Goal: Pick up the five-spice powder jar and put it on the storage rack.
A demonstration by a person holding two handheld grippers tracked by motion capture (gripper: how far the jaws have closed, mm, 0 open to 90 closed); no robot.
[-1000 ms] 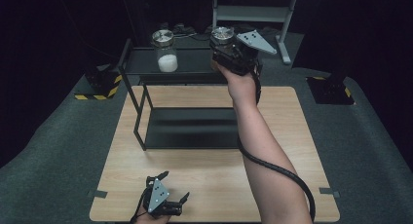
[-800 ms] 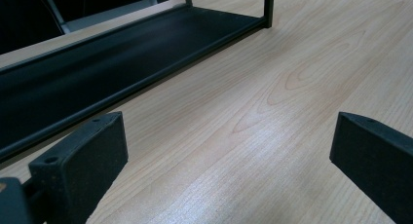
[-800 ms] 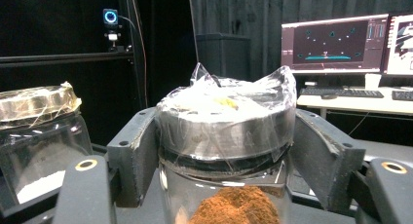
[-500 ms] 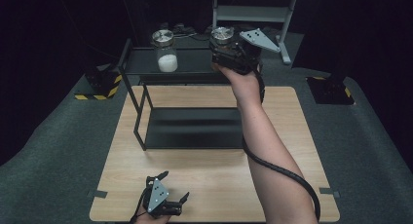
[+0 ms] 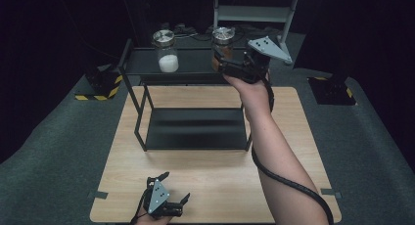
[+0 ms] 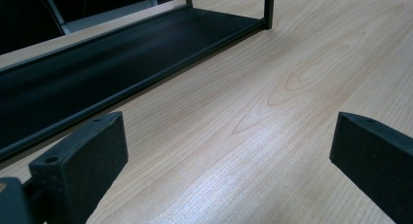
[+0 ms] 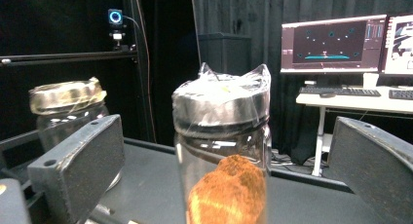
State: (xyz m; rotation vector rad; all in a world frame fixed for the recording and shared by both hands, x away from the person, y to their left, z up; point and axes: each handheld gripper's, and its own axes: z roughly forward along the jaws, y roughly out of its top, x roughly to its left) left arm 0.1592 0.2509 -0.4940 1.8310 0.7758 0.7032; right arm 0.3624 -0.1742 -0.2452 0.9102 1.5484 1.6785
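A: Where is the jar with the brown stuff sitting right now?

B: The brown-filled jar (image 5: pixel 222 48) is standing upright on the top level of the black shelf rack (image 5: pixel 142 118), toward its right end. The right gripper (image 5: pixel 226 64) is hovering around it from the person's side. In the right gripper view the jar (image 7: pixel 221 151) is sitting between the 2 jaws, with a clear gap on each side.

A: So the claw is not clamping it?

B: No. Its jaws have just been opening and are now spread wide, and neither pad is pressing on the glass. I am judging that the jar is being set down there, since it is bearing its own weight on the shelf.

A: Why that spot?

B: Probably to line it up with the other jar (image 5: pixel 166 52), the one holding white powder, which is standing well to its left on the same level. Both are wearing foil-wrapped lids.

A: And the other hand?

B: The left gripper (image 5: pixel 165 191) is resting low at the near edge of the wooden table (image 5: pixel 303 137), released, with nothing between its jaws. It is waiting out of the way, I think, so the right arm is getting free room.
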